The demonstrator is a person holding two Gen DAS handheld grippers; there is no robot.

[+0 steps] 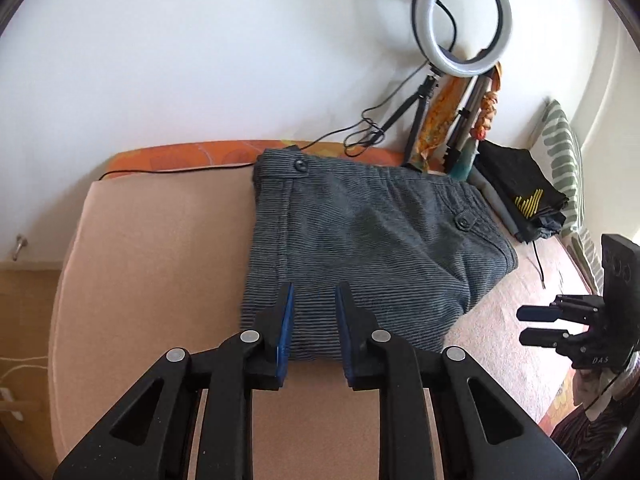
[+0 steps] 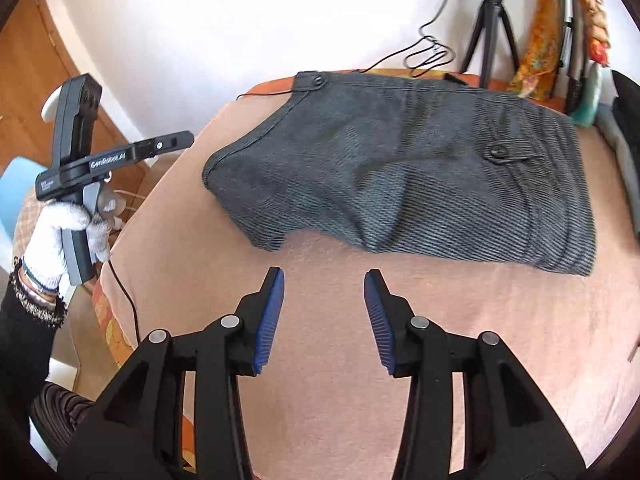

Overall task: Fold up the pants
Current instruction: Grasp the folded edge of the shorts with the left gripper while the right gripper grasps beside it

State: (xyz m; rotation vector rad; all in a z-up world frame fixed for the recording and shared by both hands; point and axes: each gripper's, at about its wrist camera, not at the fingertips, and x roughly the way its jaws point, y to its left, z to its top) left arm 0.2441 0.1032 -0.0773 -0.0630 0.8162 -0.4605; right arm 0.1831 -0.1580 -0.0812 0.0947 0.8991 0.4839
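The grey striped pants (image 1: 360, 248) lie folded into a compact bundle on the pink-covered table (image 1: 152, 264), waistband at the far edge. They also show in the right wrist view (image 2: 408, 172). My left gripper (image 1: 314, 292) is open and empty, its blue-padded fingertips just above the bundle's near edge. My right gripper (image 2: 324, 280) is open and empty, hovering over bare cloth a short way in front of the pants. It also shows in the left wrist view (image 1: 532, 324) at the right, open. The left gripper appears at the left of the right wrist view (image 2: 176, 140), held in a white-gloved hand.
A ring light (image 1: 464, 16) on a tripod (image 2: 492, 28) stands at the back right, its cable (image 1: 360, 132) trailing over the table edge. Folded dark clothes (image 1: 516, 192) and a green patterned cushion (image 1: 560, 160) lie to the right. A wooden cabinet (image 2: 40, 72) is at left.
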